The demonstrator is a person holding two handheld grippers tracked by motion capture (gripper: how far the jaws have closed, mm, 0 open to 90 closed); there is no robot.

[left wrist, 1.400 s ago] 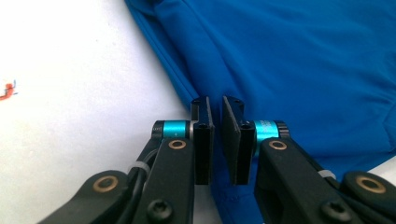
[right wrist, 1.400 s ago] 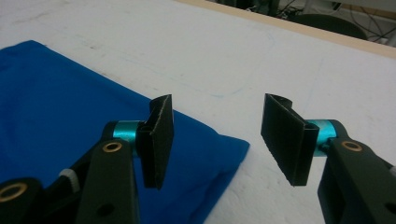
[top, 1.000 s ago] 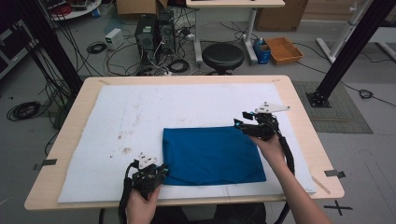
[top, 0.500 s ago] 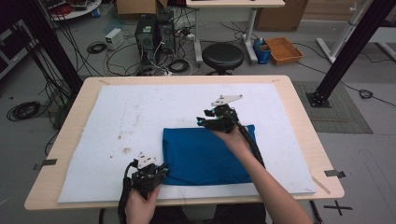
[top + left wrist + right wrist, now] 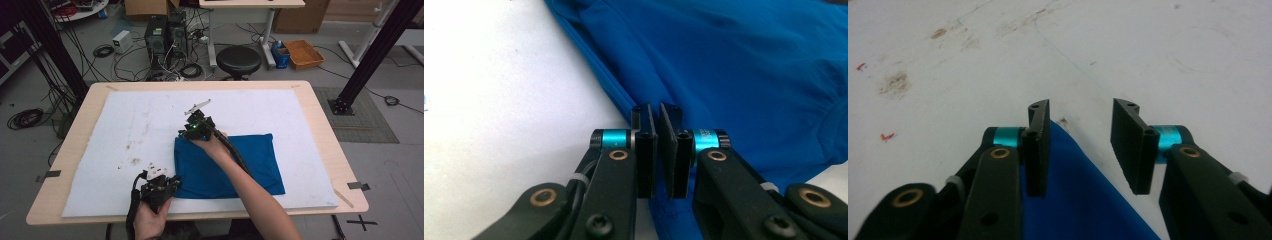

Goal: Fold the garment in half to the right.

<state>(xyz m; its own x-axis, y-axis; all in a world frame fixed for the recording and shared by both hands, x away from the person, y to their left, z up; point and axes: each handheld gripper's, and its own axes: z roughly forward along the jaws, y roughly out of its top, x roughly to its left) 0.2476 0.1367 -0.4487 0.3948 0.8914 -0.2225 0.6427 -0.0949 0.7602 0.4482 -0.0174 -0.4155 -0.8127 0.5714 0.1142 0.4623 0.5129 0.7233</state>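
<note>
A blue cloth point(image 5: 250, 160) lies folded flat on the white mat point(image 5: 250, 107). My left gripper point(image 5: 170, 184) rests at the cloth's near left corner. In the left gripper view its jaws point(image 5: 658, 120) stand almost together over the cloth's point(image 5: 749, 65) hem, and seem to pinch a thin fold. My right gripper point(image 5: 189, 131) is at the cloth's far left corner, with the arm stretched across the cloth. Its jaws point(image 5: 1080, 145) have just been closing and stand apart. The pointed corner of the cloth point(image 5: 1073, 200) lies between them, and the pads do not press on it.
The mat covers most of the wooden table point(image 5: 312, 97) and has brown stains point(image 5: 131, 147) left of the cloth. Bare mat stretches beyond and to the left of the cloth. A stool point(image 5: 238, 59) and computer cases point(image 5: 160, 35) stand on the floor behind the table.
My right gripper has travelled left along the cloth's far edge, from the far right corner to the far left one. The left gripper and the cloth have stayed put.
</note>
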